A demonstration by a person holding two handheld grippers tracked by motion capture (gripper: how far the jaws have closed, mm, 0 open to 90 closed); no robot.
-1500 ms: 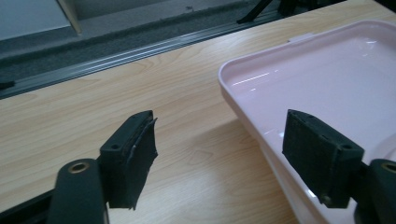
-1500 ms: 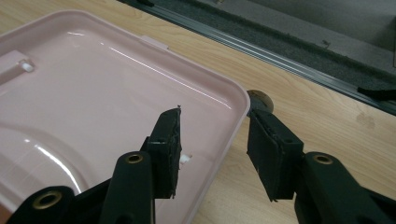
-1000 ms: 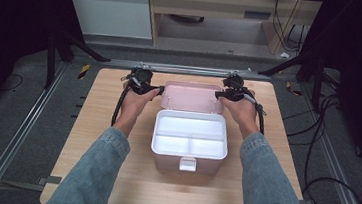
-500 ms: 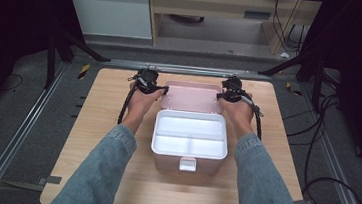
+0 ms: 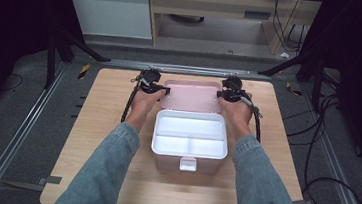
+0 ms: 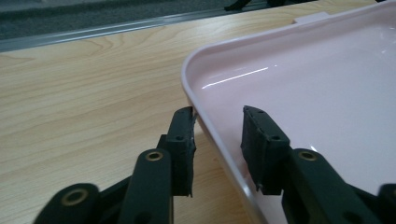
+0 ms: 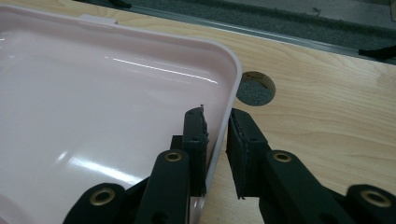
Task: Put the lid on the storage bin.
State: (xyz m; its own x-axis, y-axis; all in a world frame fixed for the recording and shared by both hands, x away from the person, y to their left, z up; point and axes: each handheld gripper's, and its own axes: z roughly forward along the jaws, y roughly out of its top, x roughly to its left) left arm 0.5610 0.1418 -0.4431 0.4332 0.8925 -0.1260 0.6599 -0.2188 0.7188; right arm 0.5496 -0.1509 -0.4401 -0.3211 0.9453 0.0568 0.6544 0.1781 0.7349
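A pink box [image 5: 163, 161] with a white divided tray [image 5: 190, 138] in it stands mid-table. Its pink lid [image 5: 192, 95] lies flat open behind it. My left gripper [image 5: 162, 91] is at the lid's left edge. Its jaws have just been closing and straddle the lid's rim [image 6: 205, 135]. The outer pad [image 6: 184, 140] is against the rim and the inner pad [image 6: 259, 140] stands apart from it. At the right edge, my right gripper [image 5: 220, 94] has also been closing. It straddles the rim [image 7: 222, 135], with a sliver of gap at the outer pad [image 7: 238, 149].
A white latch [image 5: 188, 164] sticks out at the box's front. A round hole [image 7: 254, 87] in the wooden tabletop [image 5: 100, 139] lies just beyond the lid's right corner. Metal rails run along the table's far and left sides. Cables [image 5: 324, 161] lie on the floor at right.
Both hands have moved inward to the lid's side edges. The jaws of both grippers have narrowed around the rim. The box and lid have not moved.
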